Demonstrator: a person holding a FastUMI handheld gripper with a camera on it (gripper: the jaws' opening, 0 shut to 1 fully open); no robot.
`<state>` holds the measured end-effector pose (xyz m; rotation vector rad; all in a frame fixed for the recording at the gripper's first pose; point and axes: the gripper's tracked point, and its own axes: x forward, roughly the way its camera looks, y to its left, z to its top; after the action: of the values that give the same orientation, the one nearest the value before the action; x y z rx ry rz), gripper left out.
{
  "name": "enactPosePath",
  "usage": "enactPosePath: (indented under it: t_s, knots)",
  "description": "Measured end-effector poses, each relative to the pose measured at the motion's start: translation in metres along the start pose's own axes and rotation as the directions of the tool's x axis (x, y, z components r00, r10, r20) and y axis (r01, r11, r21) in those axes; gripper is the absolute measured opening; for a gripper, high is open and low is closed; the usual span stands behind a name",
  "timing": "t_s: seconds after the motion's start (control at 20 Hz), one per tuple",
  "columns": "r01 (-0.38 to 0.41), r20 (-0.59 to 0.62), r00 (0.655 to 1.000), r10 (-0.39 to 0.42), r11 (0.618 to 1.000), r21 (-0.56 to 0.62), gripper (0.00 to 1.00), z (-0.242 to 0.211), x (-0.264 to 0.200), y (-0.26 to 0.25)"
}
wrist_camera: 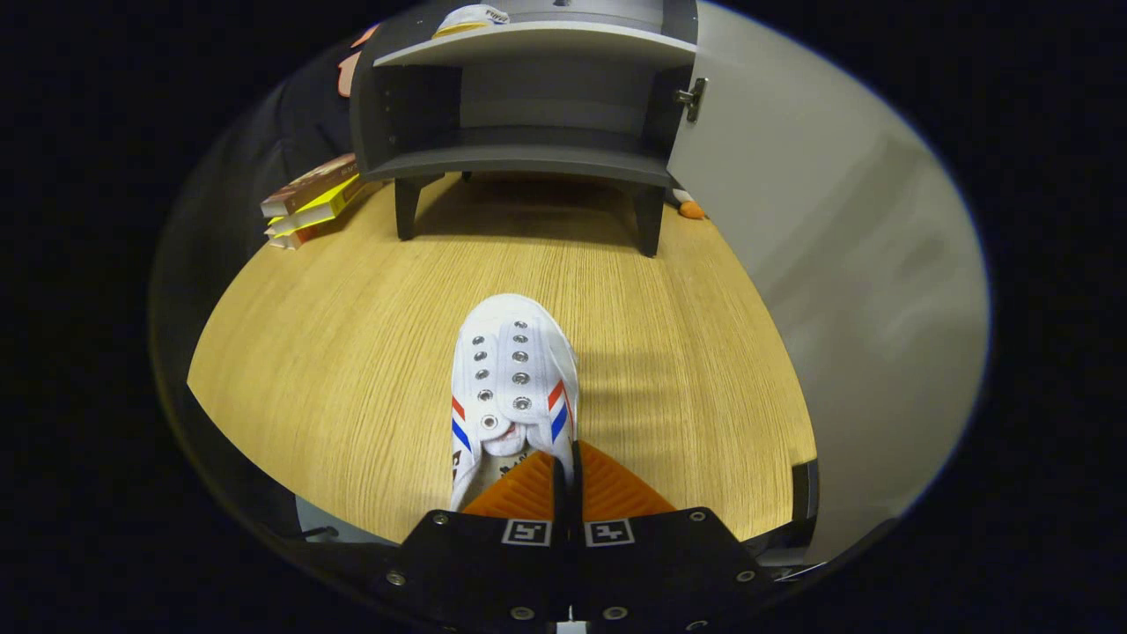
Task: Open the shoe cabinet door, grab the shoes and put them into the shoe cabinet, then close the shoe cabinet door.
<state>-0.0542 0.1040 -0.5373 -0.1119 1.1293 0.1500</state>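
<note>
The cabinet (528,114) stands at the far side of the tabletop (352,352) with its door (792,220) swung open, so the step in hand is moving the shoe. The claw (565,471) is pinched nearly closed on the heel edge of the white shoe (515,387), whose toe points at the cabinet. Next, the shoe likely needs carrying forward and setting on the lower shelf (519,158).

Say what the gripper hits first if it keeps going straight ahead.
Probably the cabinet: the gripper is shut on the shoe, whose toe leads toward the open lower shelf. Depth is unclear.
</note>
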Motion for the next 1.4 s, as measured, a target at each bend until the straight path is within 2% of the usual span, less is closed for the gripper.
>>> enactPosePath:
  t_s: [0.25, 0.35, 0.6, 0.8, 1.0, 1.2, 1.4]
  knots:
    - [-0.010, 0.075, 0.997, 0.010, 1.000, 0.008, 0.00, 0.028, -0.022, -0.001]
    - [0.000, 0.069, 0.998, 0.000, 1.000, -0.003, 0.00, 0.027, -0.021, -0.004]
    - [-0.035, 0.093, 0.995, 0.032, 0.999, 0.025, 0.00, 0.036, -0.027, -0.001]
    - [-0.043, 0.178, 0.983, 0.043, 0.999, -0.007, 0.00, 0.055, -0.056, -0.001]
    - [-0.056, 0.261, 0.964, 0.053, 0.998, 0.006, 0.00, 0.096, -0.104, -0.020]
    - [-0.047, 0.366, 0.930, 0.036, 0.999, 0.020, 0.00, 0.153, -0.162, -0.044]
    - [-0.031, 0.443, 0.896, 0.008, 0.999, 0.044, 0.00, 0.208, -0.191, -0.046]
